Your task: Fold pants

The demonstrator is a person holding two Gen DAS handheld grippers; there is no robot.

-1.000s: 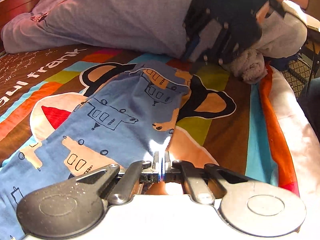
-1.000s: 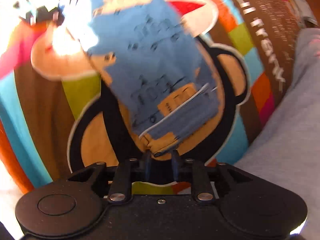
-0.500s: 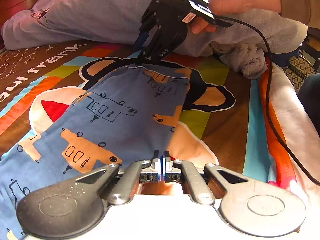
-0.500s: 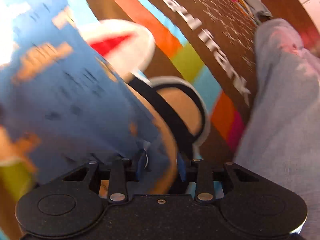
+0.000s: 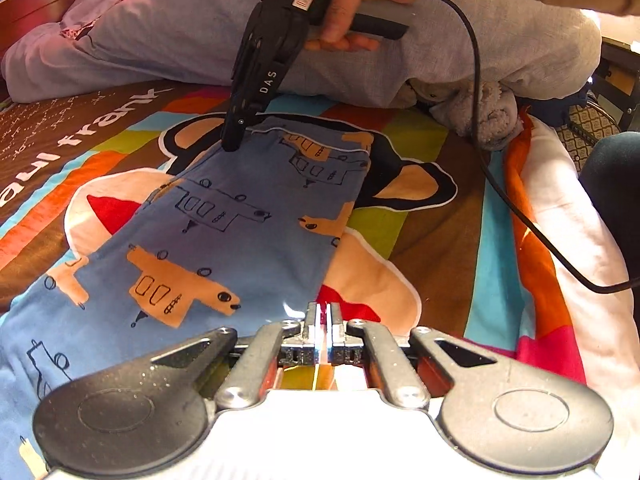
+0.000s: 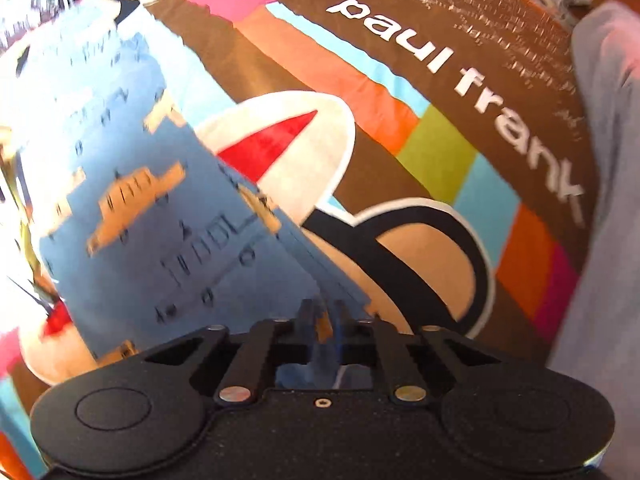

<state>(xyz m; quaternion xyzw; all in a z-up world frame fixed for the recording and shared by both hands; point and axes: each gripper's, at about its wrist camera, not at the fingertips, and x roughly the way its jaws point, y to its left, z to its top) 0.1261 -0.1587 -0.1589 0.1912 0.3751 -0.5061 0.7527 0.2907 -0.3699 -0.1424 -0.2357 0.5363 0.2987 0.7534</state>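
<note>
On the bed (image 5: 448,240), the right gripper (image 5: 232,142) closes on the far hem of the pants (image 5: 224,240), while the shut left gripper (image 5: 324,314) pins their near edge, apparently for folding.

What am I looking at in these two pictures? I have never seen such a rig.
No robot here: a person holds a two-finger gripper in each hand, each carrying a fisheye camera that looks along its fingers. One picture comes from the silver left gripper, shut at the near edge of the blue printed pants; whether it pinches cloth is unclear. The other comes from the black right gripper, whose jaws are closing with a corner of the pants between them. The left view also shows that gripper from outside, held by a hand. The pants lie on a colourful bedspread with a grey pillow behind.
</note>
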